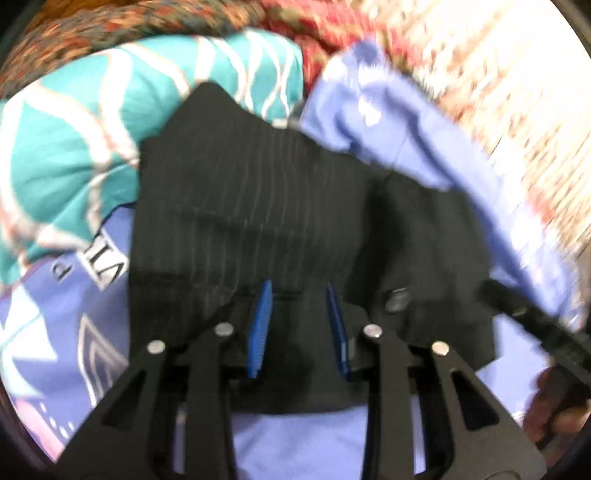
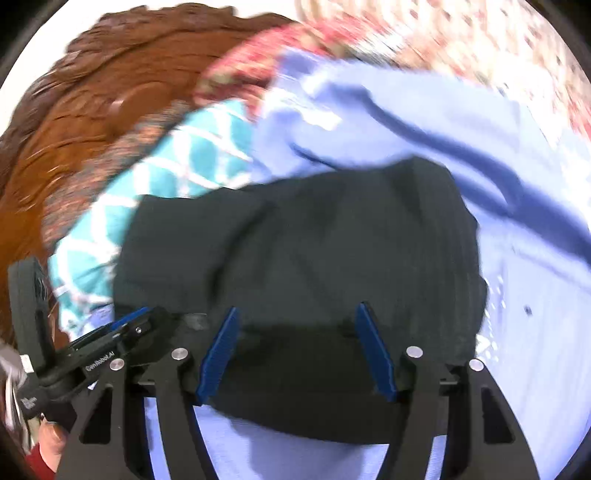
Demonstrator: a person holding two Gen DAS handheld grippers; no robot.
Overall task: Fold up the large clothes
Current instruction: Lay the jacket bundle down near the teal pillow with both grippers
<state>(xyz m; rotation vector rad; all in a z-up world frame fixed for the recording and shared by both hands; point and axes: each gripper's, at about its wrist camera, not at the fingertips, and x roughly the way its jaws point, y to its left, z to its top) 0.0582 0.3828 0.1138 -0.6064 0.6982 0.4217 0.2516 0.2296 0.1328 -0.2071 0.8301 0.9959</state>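
- Hovering over the black garment [image 1: 258, 206], the left hand-held gripper [image 1: 299, 325] has its fingers spread apart.
- The right hand-held gripper [image 2: 299, 354] gapes wide too, above the same garment on a lilac sheet [image 2: 535, 332].

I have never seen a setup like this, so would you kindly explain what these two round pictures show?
Each picture comes from a fisheye camera mounted on a hand-held two-finger gripper, looking along its blue-padded fingers. One view shows the left gripper, the other the right gripper; no robot arm is involved. Both stand open over a black pinstriped garment, holding nothing as far as the blur allows. It lies on a periwinkle-blue cloth, beside a teal fabric with white wavy lines and a red floral patterned cover. The left gripper also appears at the right view's lower left edge.
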